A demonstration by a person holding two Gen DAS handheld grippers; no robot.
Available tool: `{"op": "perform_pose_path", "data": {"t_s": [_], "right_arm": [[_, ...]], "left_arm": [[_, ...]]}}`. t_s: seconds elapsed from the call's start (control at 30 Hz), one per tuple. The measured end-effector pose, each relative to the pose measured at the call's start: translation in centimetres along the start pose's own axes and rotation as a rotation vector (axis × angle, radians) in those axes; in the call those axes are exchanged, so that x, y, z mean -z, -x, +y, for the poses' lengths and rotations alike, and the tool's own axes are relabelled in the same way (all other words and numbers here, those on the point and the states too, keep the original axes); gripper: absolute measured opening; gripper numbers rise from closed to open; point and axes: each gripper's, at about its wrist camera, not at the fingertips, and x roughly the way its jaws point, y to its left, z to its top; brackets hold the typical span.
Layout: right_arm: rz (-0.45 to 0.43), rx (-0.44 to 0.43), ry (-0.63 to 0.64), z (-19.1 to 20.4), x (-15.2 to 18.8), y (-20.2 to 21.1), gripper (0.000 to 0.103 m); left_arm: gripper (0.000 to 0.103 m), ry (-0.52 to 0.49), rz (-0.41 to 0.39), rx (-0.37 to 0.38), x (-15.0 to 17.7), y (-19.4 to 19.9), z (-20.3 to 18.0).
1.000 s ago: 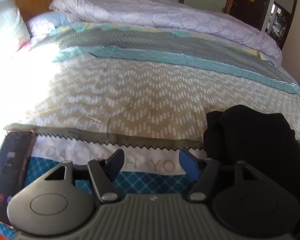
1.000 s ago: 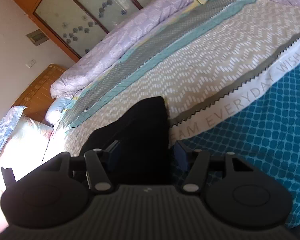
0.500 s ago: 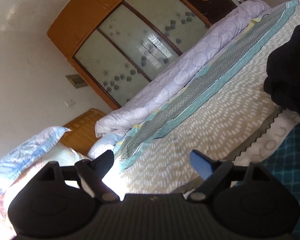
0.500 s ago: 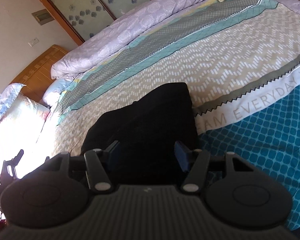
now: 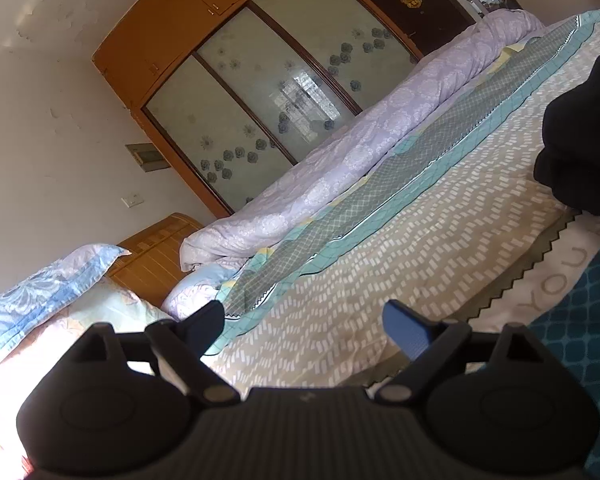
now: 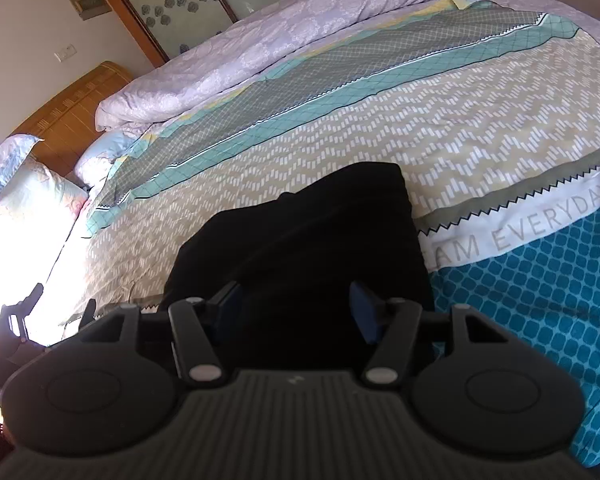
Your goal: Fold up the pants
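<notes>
Your left gripper (image 5: 304,322) tilts across the bed, its jaws opening wide with nothing between them, only the patterned bedspread (image 5: 400,256) beyond. The black pants (image 5: 584,140) sit bunched at the right edge of that view, well apart from the left fingers. Your right gripper (image 6: 296,308) hangs over the same pants (image 6: 300,240), which lie in a folded heap on the bedspread across the white lettered band. Its blue pads stand either side of the dark cloth at a middling width; you cannot tell from this view whether they press on the fabric or only frame it. The band reads "AM EVERYDAY" beside the pants in the right view, and "YOU" in the left view. A lilac quilt (image 6: 284,32) lies rolled along the far side of the bed.
</notes>
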Motion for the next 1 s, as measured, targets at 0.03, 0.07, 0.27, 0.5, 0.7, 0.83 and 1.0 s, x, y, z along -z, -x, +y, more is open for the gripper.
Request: {"op": "perform_pose_path", "data": {"t_s": [0.03,0.07,0.27,0.5,0.7,0.83,1.0], "right_arm": [[0.000,0.000,-0.002,0.0,0.0,0.0,0.062],[-0.001,0.001,-0.005,0.0,0.0,0.0,0.062],[-0.002,0.008,-0.006,0.1,0.2,-0.3,0.062],[-0.002,0.006,-0.007,0.1,0.1,-0.4,0.062],[-0.002,0.006,-0.007,0.1,0.1,-0.4,0.062],[-0.001,0.005,-0.006,-0.1,0.1,-0.5,0.062],[-0.001,0.006,-0.004,-0.1,0.1,-0.5,0.062]], "left_arm": [[0.089,0.006,0.005,0.000,0.0,-0.2,0.1],[0.089,0.014,0.010,0.000,0.0,-0.3,0.2],[0.091,0.026,0.021,-0.001,0.1,-0.6,0.5],[0.091,0.020,0.031,0.005,0.4,-1.2,0.4],[0.093,0.024,0.016,-0.023,0.2,-1.0,1.0],[0.095,0.047,0.051,-0.036,0.8,-1.7,2.0],[0.095,0.068,0.086,-0.039,1.4,-2.3,2.8]]}}
